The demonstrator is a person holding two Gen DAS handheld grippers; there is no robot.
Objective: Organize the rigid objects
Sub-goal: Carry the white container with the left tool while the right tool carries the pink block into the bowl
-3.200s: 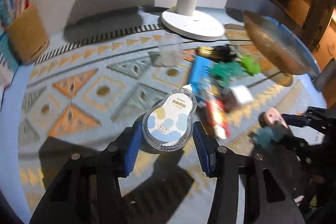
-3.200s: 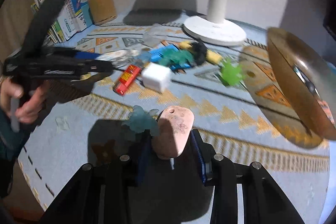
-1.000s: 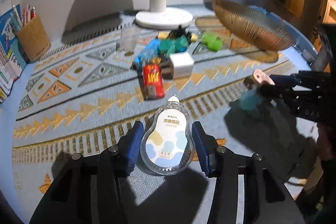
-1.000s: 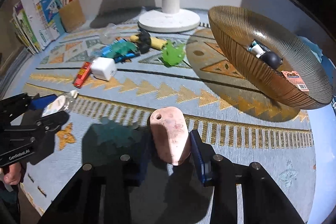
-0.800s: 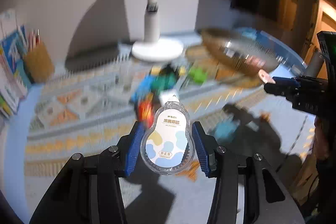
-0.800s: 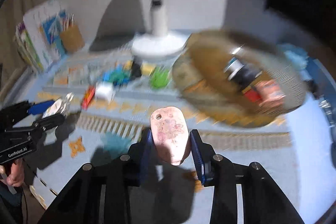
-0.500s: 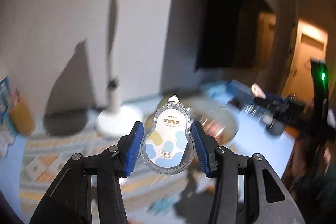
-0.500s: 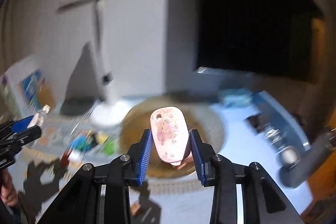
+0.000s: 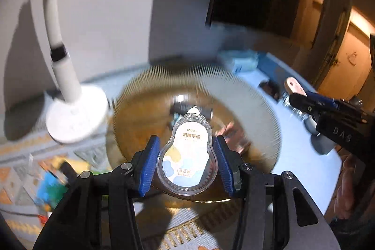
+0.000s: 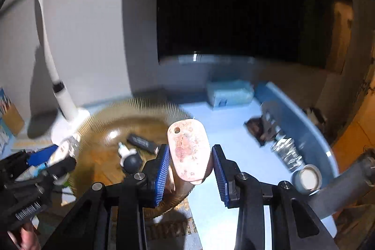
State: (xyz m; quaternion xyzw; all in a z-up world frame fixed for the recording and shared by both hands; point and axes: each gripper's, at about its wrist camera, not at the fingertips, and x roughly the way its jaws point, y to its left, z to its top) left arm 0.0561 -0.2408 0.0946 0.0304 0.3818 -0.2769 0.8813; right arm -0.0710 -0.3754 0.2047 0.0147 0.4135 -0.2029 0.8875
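The left gripper (image 9: 186, 162) pinches a clear, pear-shaped correction tape dispenser (image 9: 186, 157) between its blue pads, narrow tip pointing away, and holds it in the air above the near rim of the amber ribbed bowl (image 9: 262, 107). The right gripper (image 10: 191, 170) clamps a pink oval tag (image 10: 189, 151) with a small hole at its far end; the tag stands tilted between the pads, over the right-hand edge of the same bowl (image 10: 150, 107). Seen from the left wrist, the right gripper (image 9: 296, 95) comes in from the right with the pink tag (image 9: 293, 84) sticking out at its tip, just past the bowl's right rim.

Inside the bowl lie a black bar-shaped item (image 10: 141, 141) and a small white-and-black piece with a round dark end (image 10: 130, 159). A white lamp base (image 9: 75, 114) stands just left of the bowl, its stem rising to the far left. Blurred colourful objects (image 9: 50, 186) lie on the patterned mat at the near left. On the blue tabletop (image 10: 236, 118) to the right are a pale blue packet (image 10: 229, 91) at the far side and a small round tin (image 10: 307, 178) nearer.
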